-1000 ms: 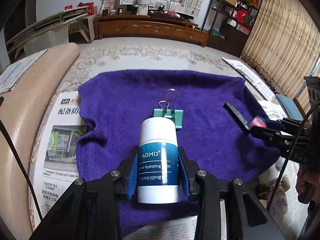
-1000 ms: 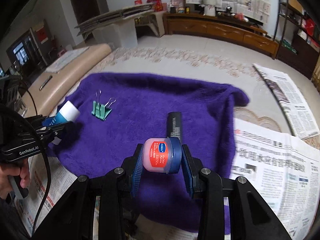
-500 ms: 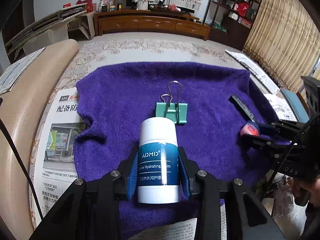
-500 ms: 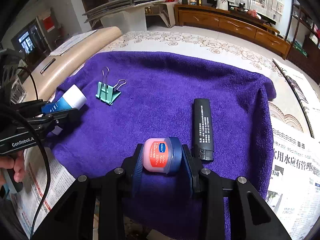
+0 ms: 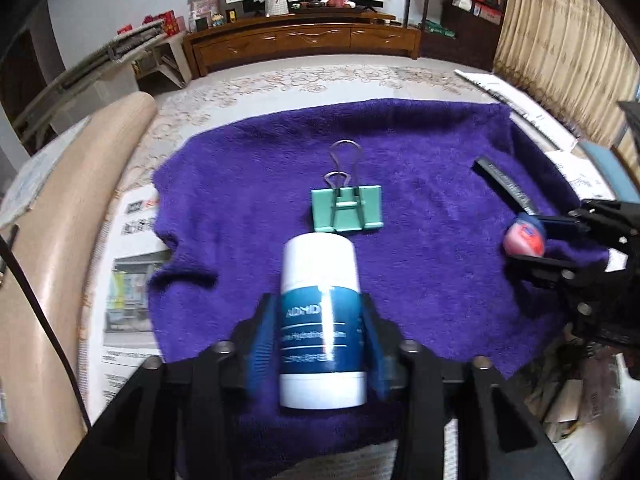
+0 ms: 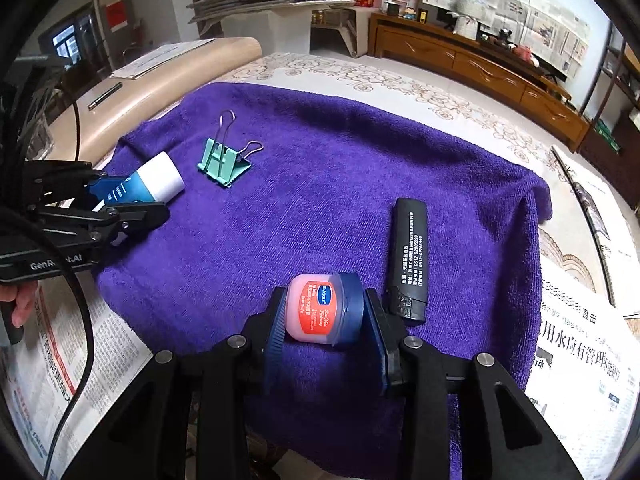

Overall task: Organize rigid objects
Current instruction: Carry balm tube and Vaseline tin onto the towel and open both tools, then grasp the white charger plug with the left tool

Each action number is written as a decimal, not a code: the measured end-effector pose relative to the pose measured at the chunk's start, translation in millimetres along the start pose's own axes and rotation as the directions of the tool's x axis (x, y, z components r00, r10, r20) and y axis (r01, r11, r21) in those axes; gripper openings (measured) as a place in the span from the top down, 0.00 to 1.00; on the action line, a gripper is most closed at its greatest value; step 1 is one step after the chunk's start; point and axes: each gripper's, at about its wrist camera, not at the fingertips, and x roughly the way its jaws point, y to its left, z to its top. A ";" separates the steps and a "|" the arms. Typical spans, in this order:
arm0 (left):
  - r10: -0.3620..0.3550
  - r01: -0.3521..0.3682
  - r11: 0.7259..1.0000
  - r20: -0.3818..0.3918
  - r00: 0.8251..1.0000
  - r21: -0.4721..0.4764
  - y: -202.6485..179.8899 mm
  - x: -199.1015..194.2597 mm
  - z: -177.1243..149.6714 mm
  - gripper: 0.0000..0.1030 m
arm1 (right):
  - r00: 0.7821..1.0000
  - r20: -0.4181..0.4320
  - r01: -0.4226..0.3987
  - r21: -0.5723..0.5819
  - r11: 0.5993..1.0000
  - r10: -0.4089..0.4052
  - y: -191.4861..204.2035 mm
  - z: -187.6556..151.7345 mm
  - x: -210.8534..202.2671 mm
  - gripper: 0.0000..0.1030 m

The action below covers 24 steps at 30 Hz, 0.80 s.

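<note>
My left gripper (image 5: 320, 320) is shut on a white and blue lotion bottle (image 5: 320, 312), held low over the near edge of the purple towel (image 5: 248, 184). A green binder clip (image 5: 347, 213) lies just beyond the bottle's cap. My right gripper (image 6: 325, 320) is shut on a small pink jar with a blue lid (image 6: 324, 308), low over the towel (image 6: 328, 168). A black lighter (image 6: 410, 256) lies just right of the jar. The right wrist view shows the left gripper (image 6: 132, 204) with the bottle (image 6: 148, 182) beside the clip (image 6: 222, 164). The left wrist view shows the right gripper (image 5: 532, 246) with the jar (image 5: 524, 236).
Newspapers (image 6: 584, 344) lie around the towel on the patterned surface (image 5: 280, 84). A beige padded edge (image 5: 60, 216) runs along the left. A wooden cabinet (image 5: 304, 44) and shelves stand far behind.
Both grippers have moved forward and down over the towel with their objects. The clip and the lighter now look closer. The left view is slightly blurred by motion.
</note>
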 end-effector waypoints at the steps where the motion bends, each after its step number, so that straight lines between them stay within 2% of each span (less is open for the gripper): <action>1: 0.017 -0.017 1.000 0.002 1.000 0.002 1.0 0.1 -1.0 0.42 | 1.000 -0.004 -0.009 -0.006 1.000 0.009 -0.7 -0.5 -0.6 0.58; 2: 0.025 -0.025 1.000 0.005 1.000 -0.004 3.4 0.2 -1.5 0.37 | 1.000 -0.007 -0.010 -0.008 1.000 0.010 -1.0 -0.3 -1.2 0.57; 5: -0.008 0.008 1.000 -0.008 1.000 0.003 4.3 -0.6 -1.2 0.31 | 1.000 -0.011 -0.016 0.025 1.000 0.016 -7.4 -2.0 -5.1 0.47; 9: 0.003 -0.003 1.000 0.019 1.000 0.001 0.6 -12.9 -0.9 0.22 | 0.999 0.014 -0.040 0.055 0.998 0.040 -12.1 -7.5 -21.3 0.41; 11: 0.013 -0.013 1.000 0.049 0.999 0.011 -3.0 -26.3 -0.3 0.16 | 0.999 0.029 -0.025 0.056 0.998 0.023 -9.6 -9.7 -33.2 0.27; 12: 0.017 -0.018 1.000 0.071 0.997 0.014 -5.2 -35.9 -0.7 0.09 | 0.999 0.041 -0.017 0.060 0.998 0.014 -9.0 -12.1 -41.5 0.24; 14: 0.021 -0.022 1.000 0.100 0.995 0.005 -10.1 -54.4 -2.0 0.00 | 0.998 0.057 -0.009 0.075 0.997 0.004 -7.3 -18.0 -57.9 0.11; 17: -0.051 0.055 0.998 0.119 0.992 -0.032 -16.1 -81.7 -5.3 0.00 | 0.997 0.066 0.035 0.123 0.992 -0.043 -9.4 -30.2 -82.1 0.00; 21: -0.146 0.149 0.989 0.110 0.983 -0.023 -40.6 -105.5 -11.5 0.00 | 0.994 0.064 0.071 0.221 0.973 -0.087 -15.6 -51.9 -114.3 0.00; 24: -0.212 0.208 0.977 0.112 0.971 0.047 -71.0 -111.9 -23.4 0.00 | 0.992 0.068 0.081 0.305 0.949 -0.107 -22.8 -69.4 -135.3 0.00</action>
